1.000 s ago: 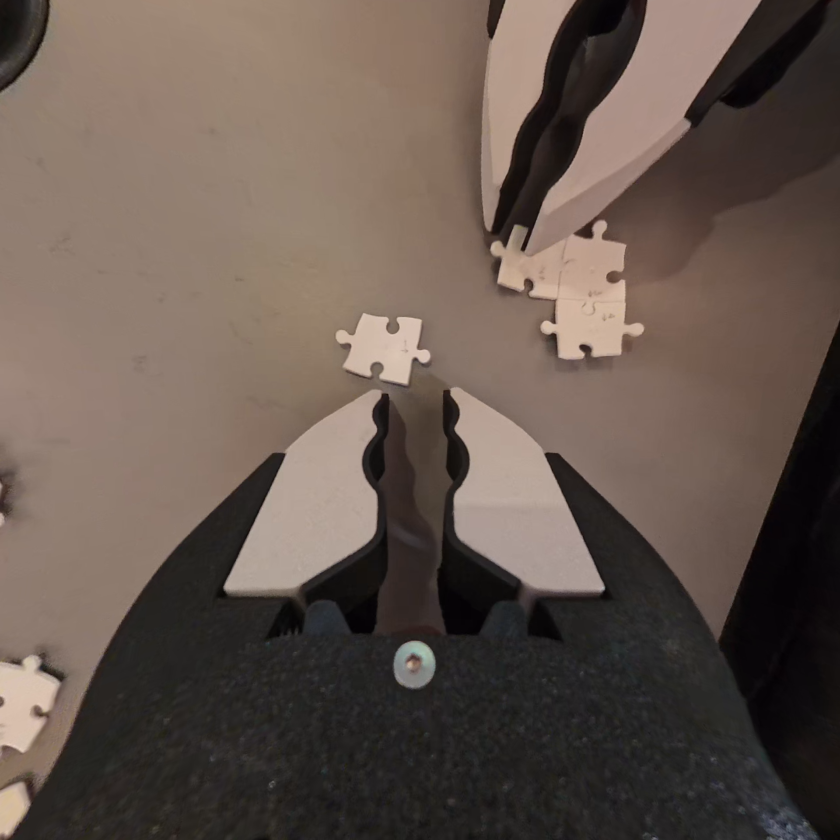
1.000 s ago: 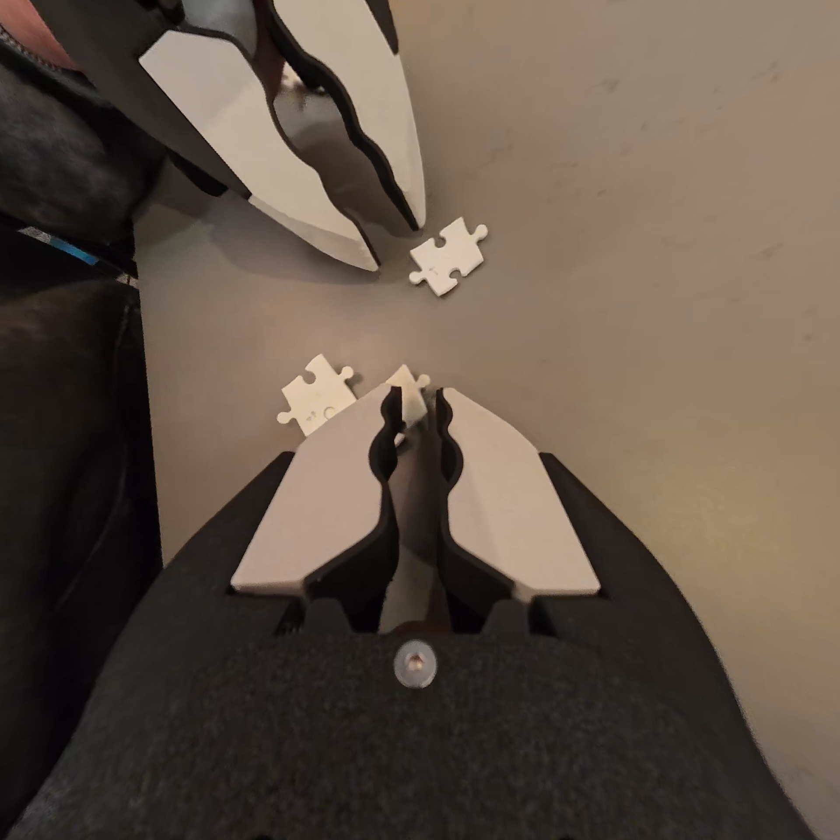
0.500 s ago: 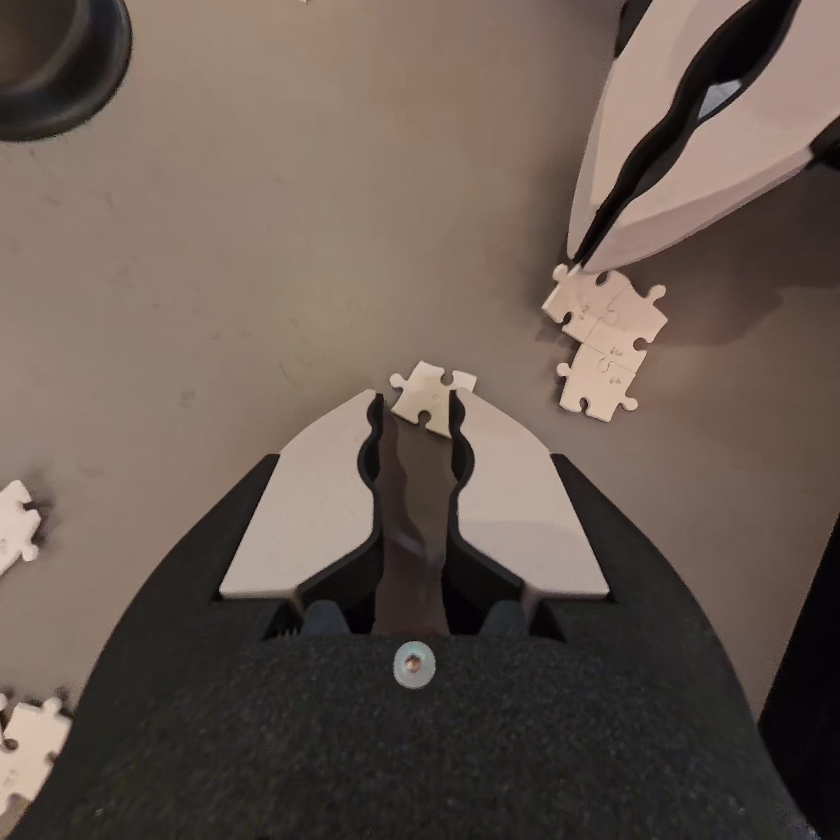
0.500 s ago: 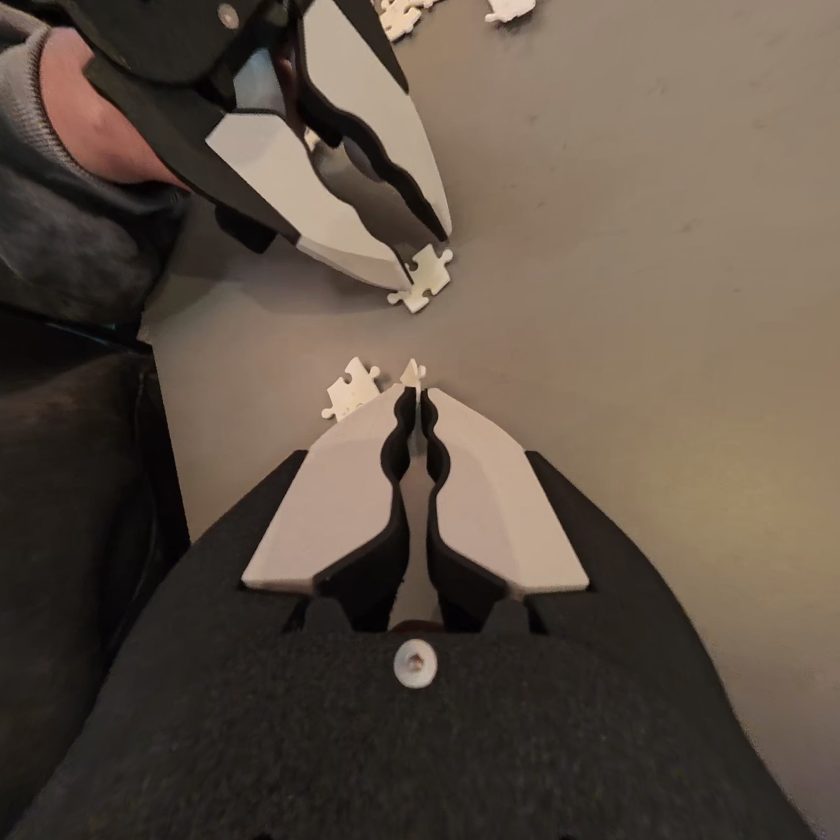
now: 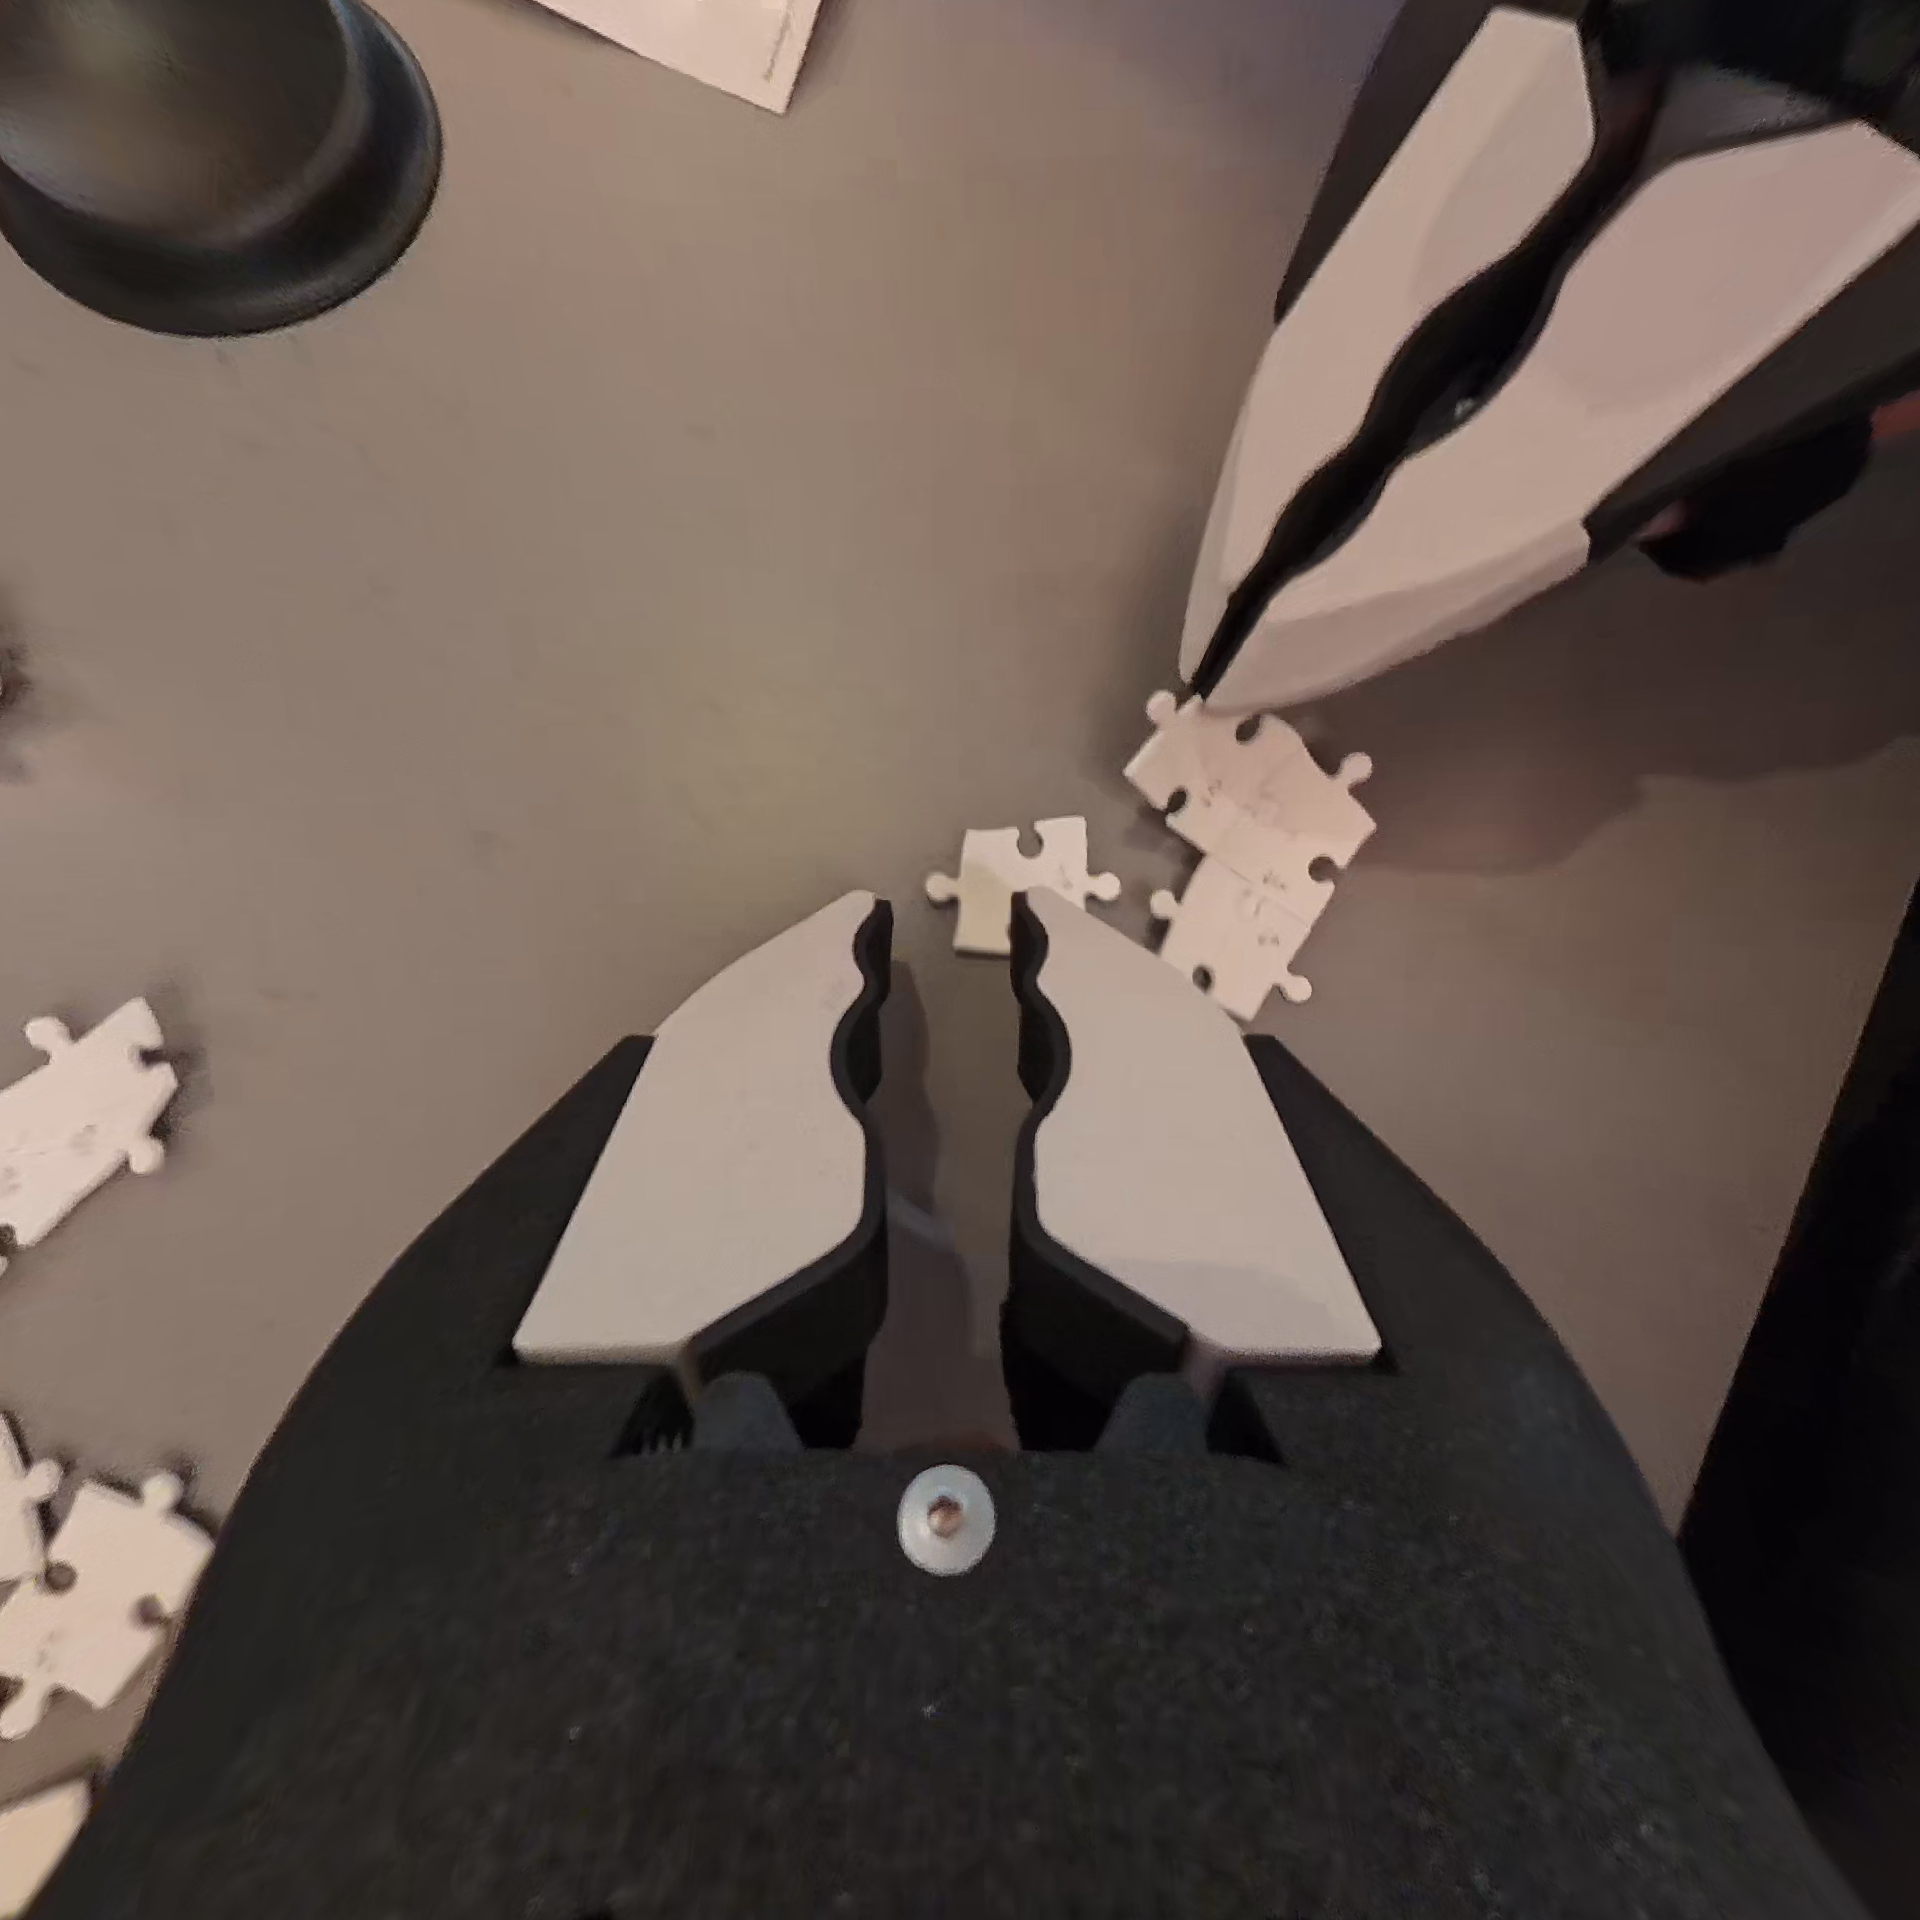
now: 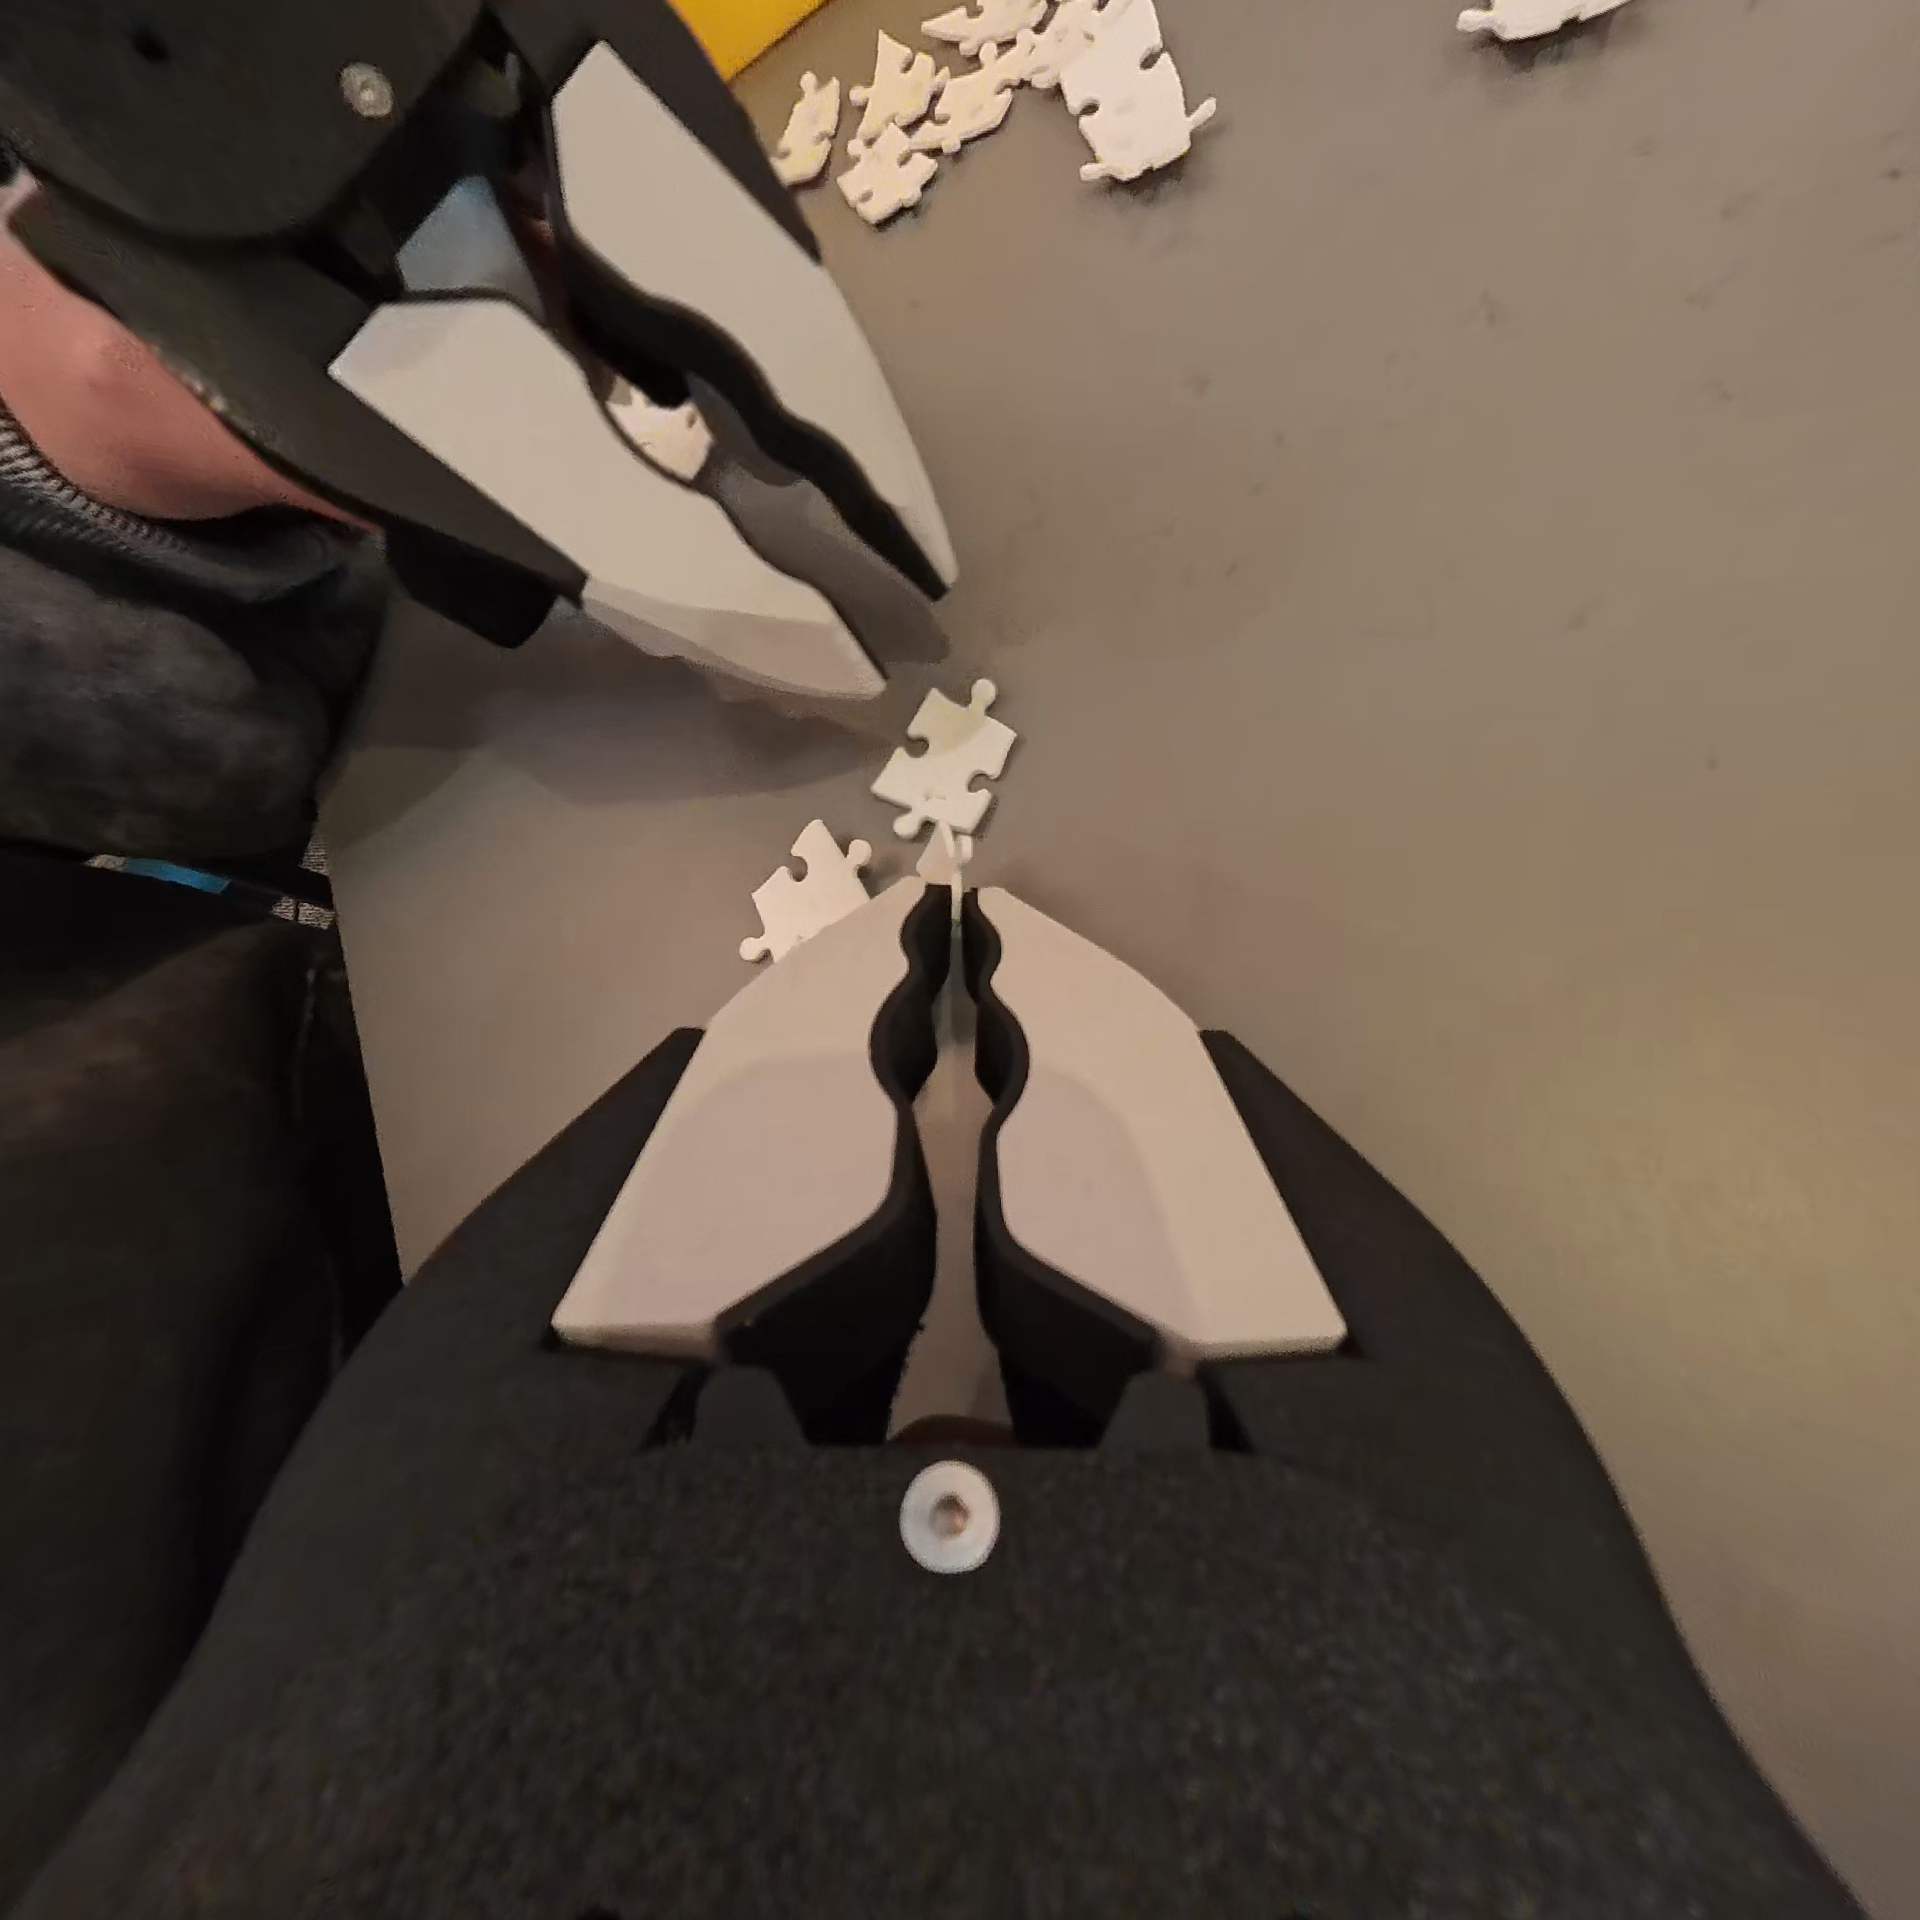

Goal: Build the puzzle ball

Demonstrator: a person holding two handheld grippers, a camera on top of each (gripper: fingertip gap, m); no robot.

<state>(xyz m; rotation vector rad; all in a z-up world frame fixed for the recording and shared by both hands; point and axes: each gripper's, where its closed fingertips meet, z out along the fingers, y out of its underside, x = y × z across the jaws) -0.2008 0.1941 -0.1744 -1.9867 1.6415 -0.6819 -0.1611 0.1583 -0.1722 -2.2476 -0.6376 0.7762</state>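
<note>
A joined cluster of three white puzzle pieces (image 5: 1252, 831) lies on the grey table (image 5: 623, 623). My right gripper (image 5: 1205, 691) is shut on its far corner tab. In the right wrist view the held piece shows edge-on between the tips of that gripper (image 6: 951, 906), with one cluster piece (image 6: 816, 894) to their left. A single white piece (image 5: 1013, 883) lies just left of the cluster, close to it. My left gripper (image 5: 951, 914) is open and empty, its right fingertip overlapping that piece. The single piece (image 6: 945, 764) and the left gripper (image 6: 914, 634) also show in the right wrist view.
A black round base (image 5: 208, 156) and a white sheet (image 5: 707, 42) sit at the far left. Loose white pieces (image 5: 73, 1122) lie to the left, and a pile (image 6: 987, 94) farther off by something yellow (image 6: 758, 31). The table edge (image 5: 1766, 1143) is at the right. One gripper's finger ends stand about 6 cm off the other's. Both grippers' tips are roughly 20 cm from the black round base (image 5: 208, 156).
The single piece has slid right, from ahead of my left gripper to beside the cluster. My right gripper has closed on the cluster's corner. Both cameras have pulled back.
</note>
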